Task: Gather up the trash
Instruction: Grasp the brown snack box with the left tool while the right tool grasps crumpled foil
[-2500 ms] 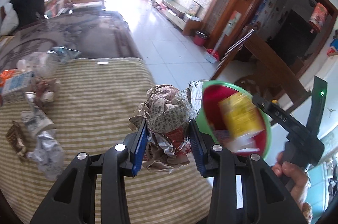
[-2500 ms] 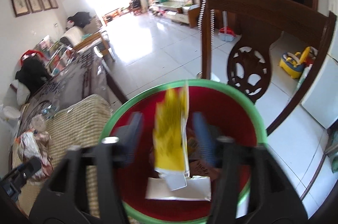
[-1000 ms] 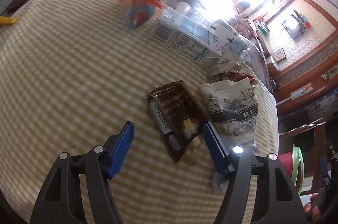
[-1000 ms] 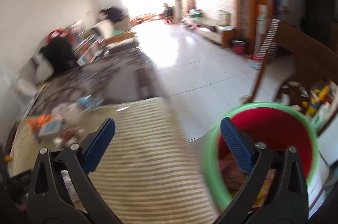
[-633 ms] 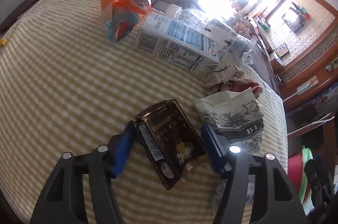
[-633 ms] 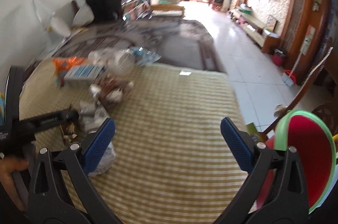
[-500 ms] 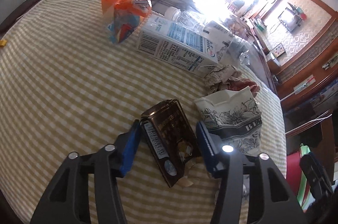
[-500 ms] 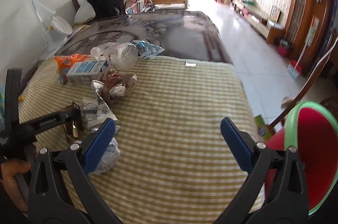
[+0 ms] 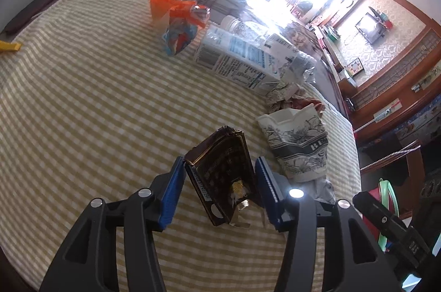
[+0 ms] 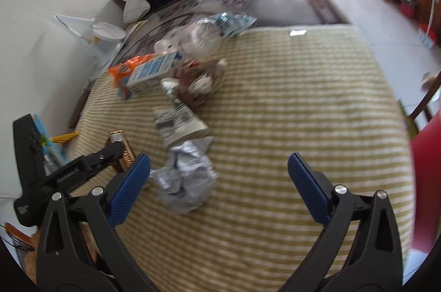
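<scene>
A dark brown, gold-printed packet stands tipped up on its edge on the checked tablecloth. It sits between the blue pads of my left gripper; both pads lie against its sides while the jaws are opening a little. My right gripper is wide open above the cloth with nothing between its fingers. A crumpled silver foil wad lies just inside its left finger. In the right wrist view the left gripper shows at the lower left with the packet.
A flattened printed paper cup, crumpled paper, a milk carton, an orange snack bag and a clear bottle lie beyond. The red, green-rimmed bin stands off the table's right edge.
My left jaws have closed in on the brown packet and tipped it up off the cloth. The right gripper has swung from the bin to the table and tilted down over the foil wad.
</scene>
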